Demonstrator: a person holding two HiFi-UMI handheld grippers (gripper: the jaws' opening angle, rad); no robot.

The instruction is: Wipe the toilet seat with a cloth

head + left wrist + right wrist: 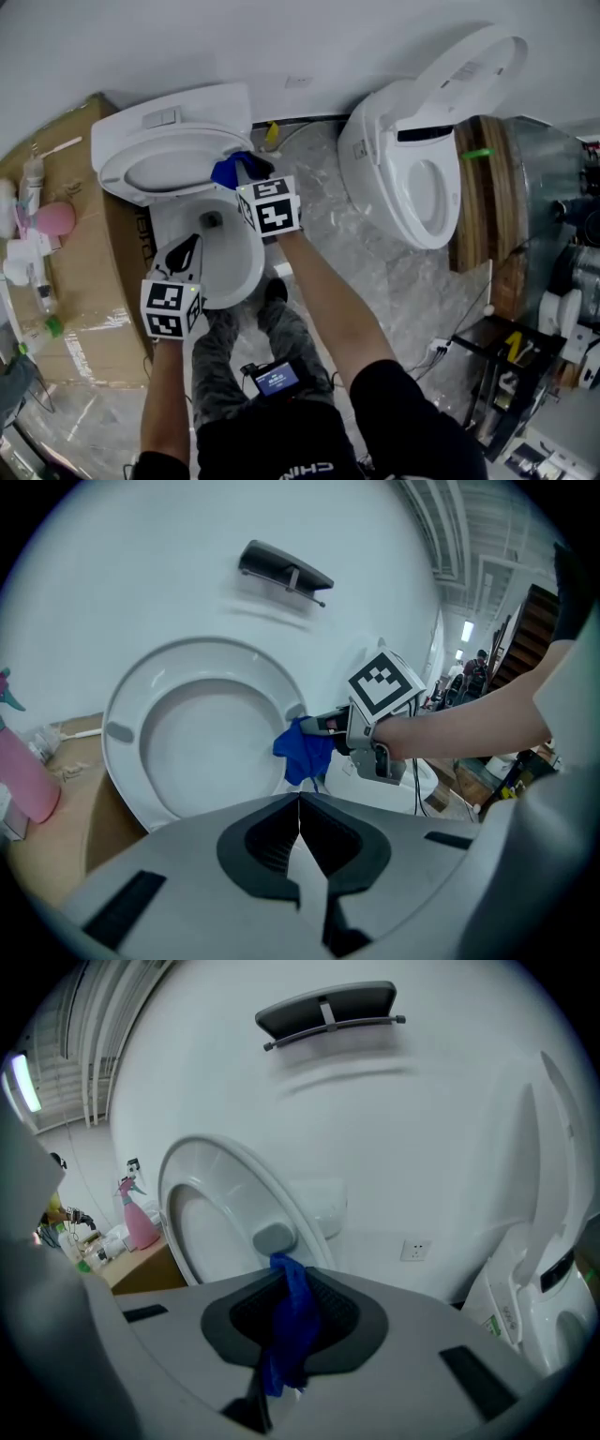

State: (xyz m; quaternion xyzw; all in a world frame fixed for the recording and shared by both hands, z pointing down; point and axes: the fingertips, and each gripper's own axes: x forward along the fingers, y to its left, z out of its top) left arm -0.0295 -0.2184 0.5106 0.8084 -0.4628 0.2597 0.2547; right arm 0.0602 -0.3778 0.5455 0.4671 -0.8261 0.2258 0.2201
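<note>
Right gripper [284, 1274]: jaws pinching the cloth [292, 1327], which is bunched between the pads and hangs down below them
Cloth: blue; its upper end reaches just past the right gripper's tips and lies against the underside of the raised seat [131, 780], beside a grey bumper [275, 1238]
Seat: upright, leaning back on the tank [169, 117], straight ahead of both grippers; the right gripper works at its right edge
Left gripper [300, 801]: jaws pressed together, nothing between them; held low over the front rim of the bowl [246, 274], nearer the person than the right gripper and to its left, the two apart
Bowl: open, white, under and between the two grippers
Bottle [139, 1224]: pink sprayer on a cardboard box [80, 169], well off to the left of the left gripper
Second toilet [412, 178]: lid up, to the right of the right gripper, well apart
</note>
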